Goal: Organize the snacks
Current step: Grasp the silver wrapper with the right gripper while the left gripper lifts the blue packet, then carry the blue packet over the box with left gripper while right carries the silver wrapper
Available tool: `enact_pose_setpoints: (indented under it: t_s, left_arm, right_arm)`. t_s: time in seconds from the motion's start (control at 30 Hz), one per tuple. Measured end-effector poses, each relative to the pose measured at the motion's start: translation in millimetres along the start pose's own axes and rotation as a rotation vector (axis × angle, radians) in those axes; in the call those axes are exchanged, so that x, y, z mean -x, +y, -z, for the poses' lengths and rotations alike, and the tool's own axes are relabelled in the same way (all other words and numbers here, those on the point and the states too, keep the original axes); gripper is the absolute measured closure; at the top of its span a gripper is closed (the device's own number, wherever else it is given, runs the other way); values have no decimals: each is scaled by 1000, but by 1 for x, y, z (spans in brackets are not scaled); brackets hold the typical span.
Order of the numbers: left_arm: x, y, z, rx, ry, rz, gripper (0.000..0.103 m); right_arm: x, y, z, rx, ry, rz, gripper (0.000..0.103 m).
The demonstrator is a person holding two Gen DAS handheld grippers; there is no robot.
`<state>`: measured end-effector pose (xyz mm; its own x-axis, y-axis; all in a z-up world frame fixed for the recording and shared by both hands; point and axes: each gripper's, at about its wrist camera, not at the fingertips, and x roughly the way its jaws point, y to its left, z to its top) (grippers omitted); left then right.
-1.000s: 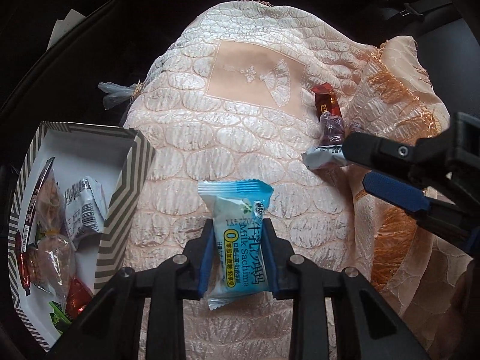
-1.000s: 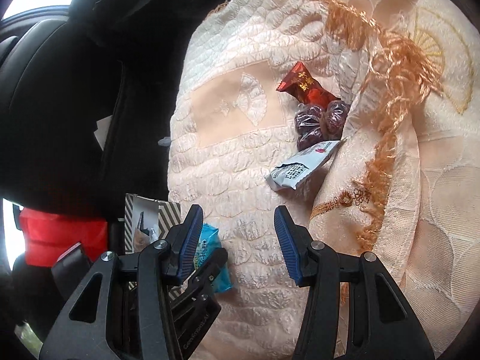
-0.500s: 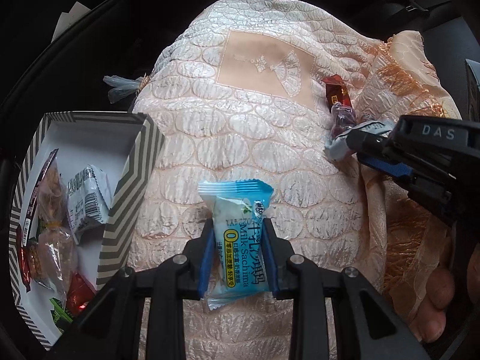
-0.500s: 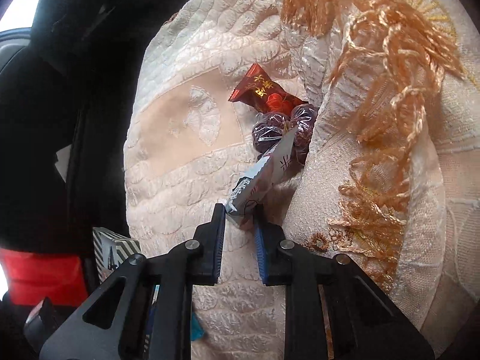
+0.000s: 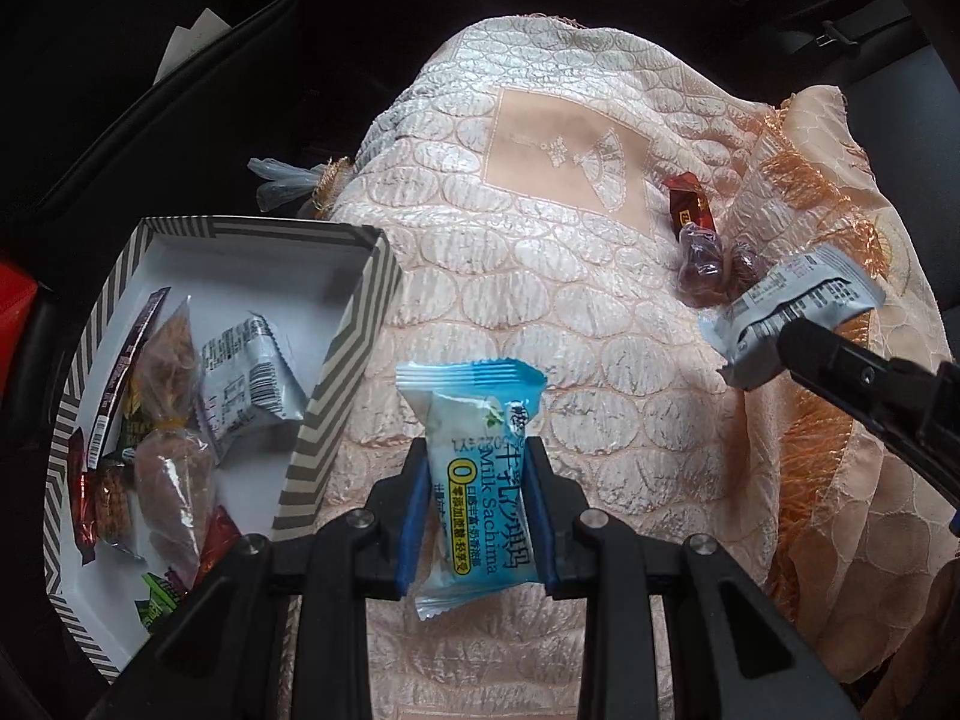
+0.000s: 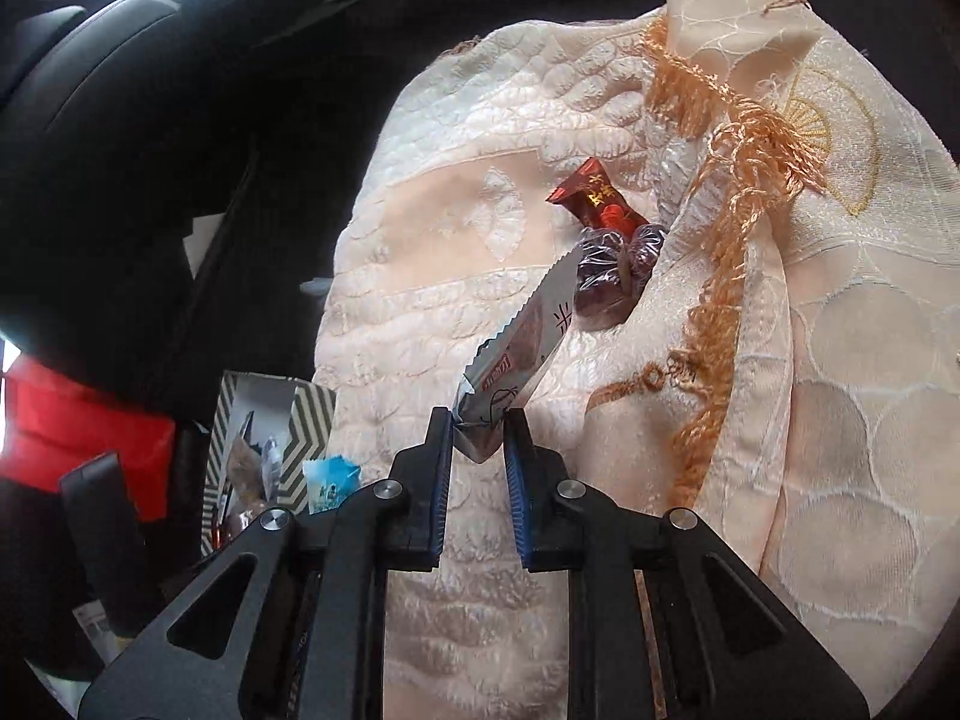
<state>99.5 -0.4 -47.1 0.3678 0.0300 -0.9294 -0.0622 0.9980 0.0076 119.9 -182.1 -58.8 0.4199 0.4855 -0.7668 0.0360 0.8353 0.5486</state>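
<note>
The left gripper (image 5: pixel 474 504) is closed on a light blue snack packet (image 5: pixel 474 480) and holds it upright over the cloth. The packet reads "Milk Sachima" in blue letters, with large Chinese characters beside it and a yellow circle with a "0" lower down; the small print I cannot read.

The right gripper (image 6: pixel 478 450) has its jaws pressed together on the near end of a silver-grey snack packet (image 6: pixel 519 354), which is lifted off the cloth and points up and away. On this packet there is a small red label and a barcode with fine black print, but the words are too small to read.

Both packets are over a cream quilted cloth (image 5: pixel 540 300) with a fan pattern and an orange fringe (image 6: pixel 738 168). Far on the cloth, near the fringe, lie a dark red candy (image 6: pixel 600 204) with gold Chinese characters and, touching it, two dark fruits in clear wrap (image 6: pixel 612 276).

To the left of the cloth stands a striped box (image 5: pixel 336 396), grey and white. Inside are several snacks: another silver packet with a barcode (image 5: pixel 246 372), brown pieces in clear wrap (image 5: pixel 168 360), and a green packet (image 5: pixel 159 600) at the near end.
</note>
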Motion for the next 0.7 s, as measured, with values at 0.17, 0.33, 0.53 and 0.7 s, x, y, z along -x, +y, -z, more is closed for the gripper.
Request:
enact_pose_setpoints:
  t_s: [0.17,0.33,0.53,0.7]
  left_arm:
    - [10,12,8,9,-18,-18,71]
    - [17,24,15,23,-29,-29,71]
    - [28,36,22,42,-48,-45,71]
    - [39,52,26,63,-68,-58,71]
  right_arm:
    - [12,12,15,54,6,-11,87]
    - [14,21,28,84,25,-34,87]
    - [11,36,40,118,50,-65,87]
    - [12,53,45,156,63,-84,87]
